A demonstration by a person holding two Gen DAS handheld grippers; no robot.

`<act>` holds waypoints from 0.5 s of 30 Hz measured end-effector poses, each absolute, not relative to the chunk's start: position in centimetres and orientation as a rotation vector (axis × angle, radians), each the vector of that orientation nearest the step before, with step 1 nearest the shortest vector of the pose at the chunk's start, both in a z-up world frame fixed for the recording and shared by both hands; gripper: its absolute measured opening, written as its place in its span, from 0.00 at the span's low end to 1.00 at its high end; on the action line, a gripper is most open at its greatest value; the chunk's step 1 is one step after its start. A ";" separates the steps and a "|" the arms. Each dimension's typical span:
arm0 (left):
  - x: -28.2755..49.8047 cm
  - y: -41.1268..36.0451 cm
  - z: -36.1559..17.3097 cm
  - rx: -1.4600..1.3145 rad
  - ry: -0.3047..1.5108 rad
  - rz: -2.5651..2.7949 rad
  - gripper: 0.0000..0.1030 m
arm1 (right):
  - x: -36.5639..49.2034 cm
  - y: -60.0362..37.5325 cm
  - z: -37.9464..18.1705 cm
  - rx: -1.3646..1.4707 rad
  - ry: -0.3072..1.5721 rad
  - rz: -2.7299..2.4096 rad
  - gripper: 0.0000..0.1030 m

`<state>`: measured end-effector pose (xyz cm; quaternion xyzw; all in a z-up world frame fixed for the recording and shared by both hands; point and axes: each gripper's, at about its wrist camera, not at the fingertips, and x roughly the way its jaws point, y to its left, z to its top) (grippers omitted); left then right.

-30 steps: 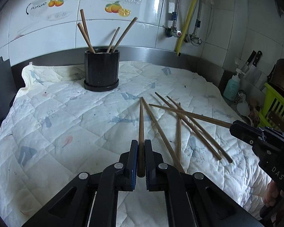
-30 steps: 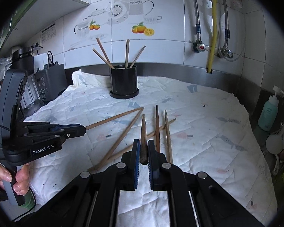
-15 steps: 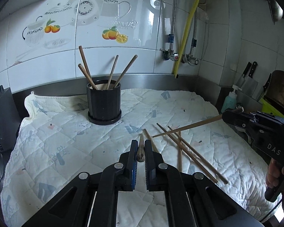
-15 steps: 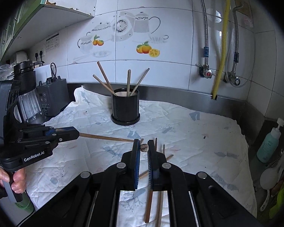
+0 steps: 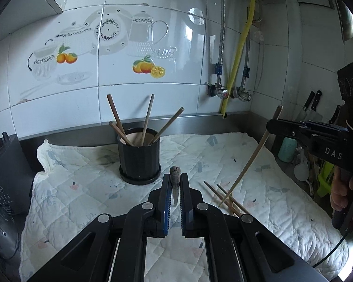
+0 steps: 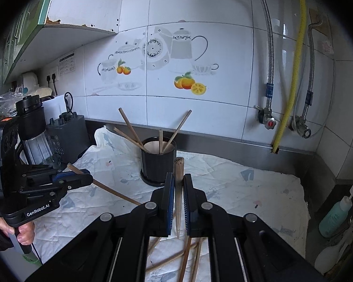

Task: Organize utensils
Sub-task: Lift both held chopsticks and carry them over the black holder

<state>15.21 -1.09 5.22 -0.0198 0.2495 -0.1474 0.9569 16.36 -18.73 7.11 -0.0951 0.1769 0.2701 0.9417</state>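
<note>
Left hand-held gripper (image 5: 175,196) and right hand-held gripper (image 6: 179,202): one chopstick pinched in each, lifted clear for dropping into the far black holder (image 5: 140,157). Loose chopsticks (image 5: 226,198) left on the near surface (image 5: 82,188).

The left black two-finger tool (image 5: 175,189) is clamped on a wooden chopstick (image 5: 175,183), lifted clear of the quilted white worktop (image 5: 82,188). The right black tool (image 6: 179,196), also raised above that worktop, pinches another wooden chopstick (image 6: 178,188). A hand (image 6: 21,230) grips the left tool's handle.
</note>
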 end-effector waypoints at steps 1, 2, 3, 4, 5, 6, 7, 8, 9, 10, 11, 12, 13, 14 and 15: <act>15.3 -1.0 5.7 -0.037 0.496 -0.298 0.06 | 16.7 -18.6 7.5 -0.197 0.359 0.552 0.09; 15.5 -0.9 6.4 -0.029 0.480 -0.294 0.06 | 17.0 -18.4 7.9 -0.201 0.356 0.556 0.09; 15.7 -0.9 7.0 -0.025 0.466 -0.290 0.06 | 17.3 -18.3 8.3 -0.202 0.355 0.560 0.09; 15.8 -0.8 7.6 -0.023 0.454 -0.290 0.06 | 17.6 -18.1 8.8 -0.204 0.352 0.563 0.09; 16.0 -0.7 8.3 -0.023 0.440 -0.290 0.06 | 17.9 -18.0 9.1 -0.205 0.348 0.566 0.09; 16.2 -0.6 9.0 -0.021 0.426 -0.288 0.06 | 18.1 -17.8 9.7 -0.205 0.341 0.568 0.09; 16.5 -0.5 9.6 -0.017 0.414 -0.283 0.06 | 18.4 -17.6 10.2 -0.205 0.335 0.571 0.09; 16.8 -0.4 10.3 -0.011 0.398 -0.276 0.06 | 18.7 -17.4 10.7 -0.200 0.329 0.576 0.09; 17.2 -0.3 11.0 -0.007 0.383 -0.270 0.06 | 19.0 -17.2 11.2 -0.195 0.324 0.581 0.09; 17.5 -0.2 11.6 -0.008 0.373 -0.266 0.06 | 19.3 -17.0 11.7 -0.189 0.320 0.587 0.09; 18.0 -0.1 12.3 -0.011 0.358 -0.264 0.06 | 19.7 -16.8 12.2 -0.182 0.316 0.594 0.09; 18.5 -0.1 13.0 -0.011 0.344 -0.262 0.06 | 20.1 -16.5 12.6 -0.181 0.311 0.595 0.09; 18.9 0.0 13.8 -0.008 0.325 -0.258 0.06 | 20.4 -16.3 13.0 -0.180 0.303 0.596 0.09; 19.4 0.0 14.6 -0.005 0.306 -0.252 0.06 | 20.8 -16.0 13.4 -0.179 0.296 0.597 0.09; 20.0 0.0 15.3 -0.003 0.289 -0.247 0.06 | 21.2 -15.7 13.8 -0.180 0.289 0.597 0.09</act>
